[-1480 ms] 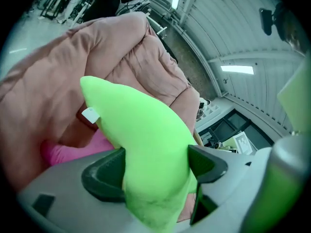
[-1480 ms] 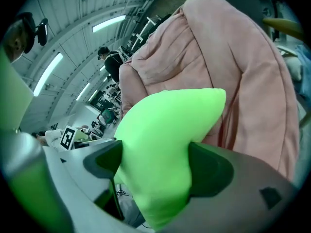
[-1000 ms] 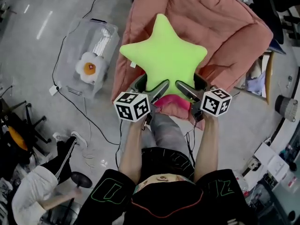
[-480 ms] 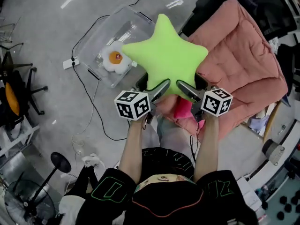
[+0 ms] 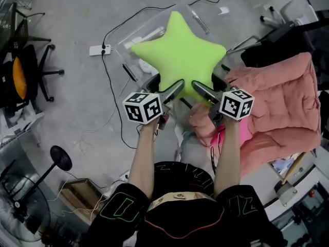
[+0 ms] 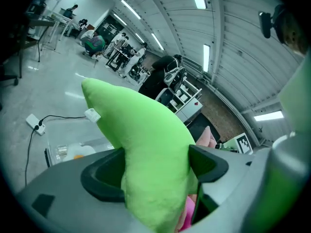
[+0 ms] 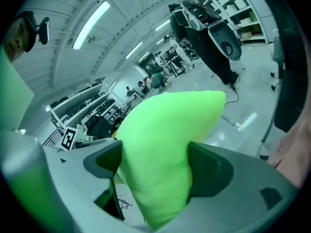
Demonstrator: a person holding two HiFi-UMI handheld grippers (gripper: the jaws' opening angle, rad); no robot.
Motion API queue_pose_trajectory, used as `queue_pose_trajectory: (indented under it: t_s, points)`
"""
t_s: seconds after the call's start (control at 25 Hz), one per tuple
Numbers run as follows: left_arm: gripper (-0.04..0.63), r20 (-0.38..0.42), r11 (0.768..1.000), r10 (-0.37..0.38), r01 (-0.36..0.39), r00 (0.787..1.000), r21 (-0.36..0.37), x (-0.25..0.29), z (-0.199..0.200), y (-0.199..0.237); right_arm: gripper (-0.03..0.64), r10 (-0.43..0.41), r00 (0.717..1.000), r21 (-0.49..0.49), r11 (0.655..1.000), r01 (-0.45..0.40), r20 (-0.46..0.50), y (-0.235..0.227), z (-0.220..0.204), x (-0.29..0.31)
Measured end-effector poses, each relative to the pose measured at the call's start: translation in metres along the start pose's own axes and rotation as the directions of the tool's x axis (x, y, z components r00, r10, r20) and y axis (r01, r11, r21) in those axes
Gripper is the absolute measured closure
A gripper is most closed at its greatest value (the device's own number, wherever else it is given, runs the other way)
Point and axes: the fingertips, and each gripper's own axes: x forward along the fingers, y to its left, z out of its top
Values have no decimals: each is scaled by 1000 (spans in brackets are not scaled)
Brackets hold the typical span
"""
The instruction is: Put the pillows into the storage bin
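Note:
A lime-green star pillow hangs in the air between both grippers, directly over the clear plastic storage bin on the floor. My left gripper is shut on the star's lower left point and my right gripper on its lower right point. In the left gripper view the green pillow fills the gap of the left gripper. The bin, holding a white fried-egg pillow, lies below. In the right gripper view the pillow is squeezed in the right gripper.
A pink quilted cushion seat with a magenta pillow lies to the right. A white power strip and black cables run beside the bin. An office chair stands at the left, and a round black stand base is near my feet.
Both grippers have carried the green star pillow leftward, off the pink cushion seat, and it now hangs above the clear bin. The grip on it looks the same.

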Motion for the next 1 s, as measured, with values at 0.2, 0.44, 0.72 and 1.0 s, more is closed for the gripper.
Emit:
queue_pose_trajectory:
  t_s: [0.2, 0.44, 0.72, 1.0]
  points:
    - [156, 11, 989, 128, -129, 992, 79, 32, -11, 116, 178, -27, 998, -138, 990, 35, 56, -44, -16, 97]
    - [191, -77, 971, 221, -213, 972, 106, 16, -17, 159, 179, -73, 997, -212, 975, 65, -27, -33, -39, 117]
    - [479, -115, 998, 42, -36, 992, 47, 26, 14, 70, 563, -322, 947, -173, 933, 316, -10, -36, 2, 43]
    - [603, -173, 990, -102, 117, 980, 79, 67, -50, -8, 567, -394, 912, -35, 916, 400, 114, -80, -43, -48]
